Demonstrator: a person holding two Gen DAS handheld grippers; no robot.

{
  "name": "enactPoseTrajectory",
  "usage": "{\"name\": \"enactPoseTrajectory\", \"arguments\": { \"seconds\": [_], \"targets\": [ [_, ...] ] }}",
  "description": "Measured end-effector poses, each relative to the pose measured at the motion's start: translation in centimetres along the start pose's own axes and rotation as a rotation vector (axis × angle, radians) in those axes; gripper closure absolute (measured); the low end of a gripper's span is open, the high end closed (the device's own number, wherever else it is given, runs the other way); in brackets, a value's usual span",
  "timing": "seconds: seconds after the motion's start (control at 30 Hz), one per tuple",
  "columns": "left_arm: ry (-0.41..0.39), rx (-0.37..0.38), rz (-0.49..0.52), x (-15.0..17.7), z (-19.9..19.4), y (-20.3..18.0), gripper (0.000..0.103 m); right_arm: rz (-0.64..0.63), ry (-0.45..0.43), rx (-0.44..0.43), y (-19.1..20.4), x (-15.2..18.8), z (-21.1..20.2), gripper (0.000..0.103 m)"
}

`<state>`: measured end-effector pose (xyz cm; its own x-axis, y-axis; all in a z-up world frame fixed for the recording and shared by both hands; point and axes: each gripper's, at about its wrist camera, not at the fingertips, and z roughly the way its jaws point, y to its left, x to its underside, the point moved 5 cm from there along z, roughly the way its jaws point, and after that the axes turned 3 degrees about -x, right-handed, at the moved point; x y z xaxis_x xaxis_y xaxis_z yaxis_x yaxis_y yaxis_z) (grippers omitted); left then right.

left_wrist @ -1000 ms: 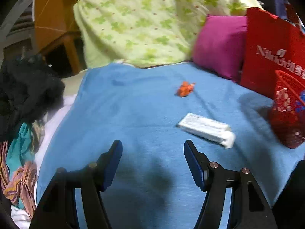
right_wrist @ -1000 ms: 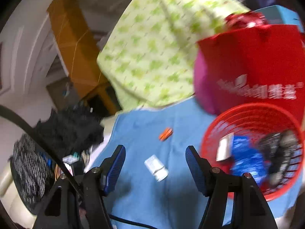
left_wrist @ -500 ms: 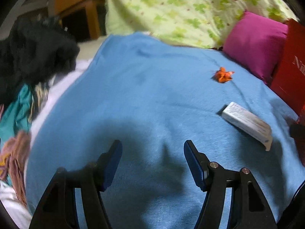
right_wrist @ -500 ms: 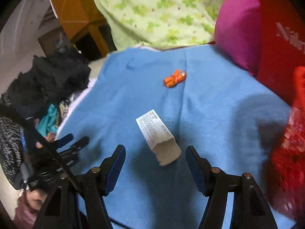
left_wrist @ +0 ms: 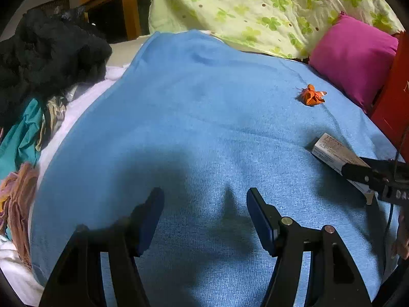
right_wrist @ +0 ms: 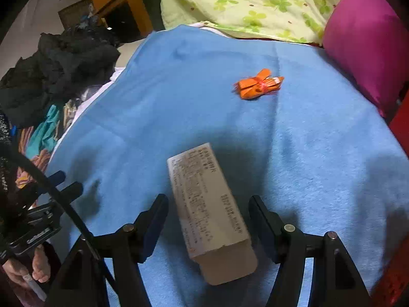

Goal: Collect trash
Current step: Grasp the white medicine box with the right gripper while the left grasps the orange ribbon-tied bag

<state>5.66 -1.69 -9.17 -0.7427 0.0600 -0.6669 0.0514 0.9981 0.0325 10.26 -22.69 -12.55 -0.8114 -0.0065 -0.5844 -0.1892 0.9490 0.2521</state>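
A white cardboard box with small print lies on the blue blanket. My right gripper is open and straddles the box's near half; its pads stand clear of both sides. An orange crumpled wrapper rests farther back on the blanket. In the left wrist view my left gripper is open and empty over bare blanket. The box is there at the right edge with the right gripper's fingers over it, and the wrapper lies beyond.
A magenta pillow and a red bag line the right side. A green clover quilt is heaped at the back. Dark and coloured clothes pile up on the left. The left gripper and a hand show at the left of the right wrist view.
My right gripper swung away from the red basket and came down over the box, which now lies between its fingers. My left gripper sank closer to the blanket. Both stayed open.
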Motion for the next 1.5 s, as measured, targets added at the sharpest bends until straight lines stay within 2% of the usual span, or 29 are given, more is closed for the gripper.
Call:
{"name": "enactPoseTrajectory", "arguments": {
  "seconds": [0.1, 0.2, 0.23, 0.27, 0.4, 0.53, 0.67, 0.83, 0.97, 1.07, 1.17, 1.37, 1.43, 1.47, 1.5],
  "targets": [
    [0.006, -0.001, 0.003, 0.0, 0.2, -0.2, 0.035, -0.023, -0.007, -0.001, 0.8, 0.9, -0.3, 0.034],
    [0.006, 0.002, 0.016, 0.1, 0.2, -0.5, 0.035, -0.063, -0.018, 0.050, 1.3, 1.7, 0.0, 0.036],
    [0.003, -0.002, 0.025, 0.1, 0.2, -0.7, 0.035, -0.072, -0.018, 0.070, 1.3, 2.0, 0.1, 0.042],
    [0.000, -0.003, 0.029, 0.1, 0.2, -0.8, 0.035, -0.077, -0.014, 0.087, 1.1, 2.2, 0.3, 0.060],
    [-0.007, 0.000, 0.032, 0.1, 0.2, -0.8, 0.035, -0.032, -0.060, 0.075, 0.3, 3.1, -1.0, 0.060],
    [-0.016, 0.005, 0.037, 0.1, 0.1, -0.9, 0.035, 0.042, -0.118, 0.006, -0.3, 5.1, -4.0, 0.061],
    [-0.002, 0.052, 0.050, -0.7, 0.4, -2.1, 0.035, 0.095, -0.141, -0.045, -0.7, 7.7, -6.4, 0.061],
    [-0.048, 0.118, 0.191, -5.8, 1.3, -7.2, 0.035, 0.067, -0.133, -0.047, -0.2, 10.0, -7.4, 0.060],
    [-0.026, 0.158, 0.279, -10.2, 3.4, -12.3, 0.035, 0.125, -0.092, -0.090, -0.9, 10.3, -6.1, 0.060],
    [0.013, 0.181, 0.324, -12.8, 5.9, -16.1, 0.035, 0.128, -0.098, -0.109, -1.2, 10.1, -6.3, 0.060],
    [0.071, 0.205, 0.328, -14.6, 8.7, -19.5, 0.035, 0.141, -0.091, -0.122, -1.4, 10.1, -6.2, 0.060],
    [0.147, 0.227, 0.308, -16.2, 12.2, -22.7, 0.036, 0.132, -0.090, -0.129, -1.4, 10.0, -6.1, 0.060],
    [0.176, 0.219, 0.309, -16.2, 13.3, -23.0, 0.049, 0.133, -0.091, -0.135, -1.5, 10.0, -6.2, 0.060],
    [0.195, 0.223, 0.301, -16.1, 13.9, -23.1, 0.063, 0.135, -0.092, -0.137, -1.5, 10.1, -6.2, 0.060],
    [0.213, 0.236, 0.278, -16.0, 14.3, -23.0, 0.064, 0.137, -0.094, -0.138, -1.6, 10.1, -6.3, 0.060]
  ]
}}
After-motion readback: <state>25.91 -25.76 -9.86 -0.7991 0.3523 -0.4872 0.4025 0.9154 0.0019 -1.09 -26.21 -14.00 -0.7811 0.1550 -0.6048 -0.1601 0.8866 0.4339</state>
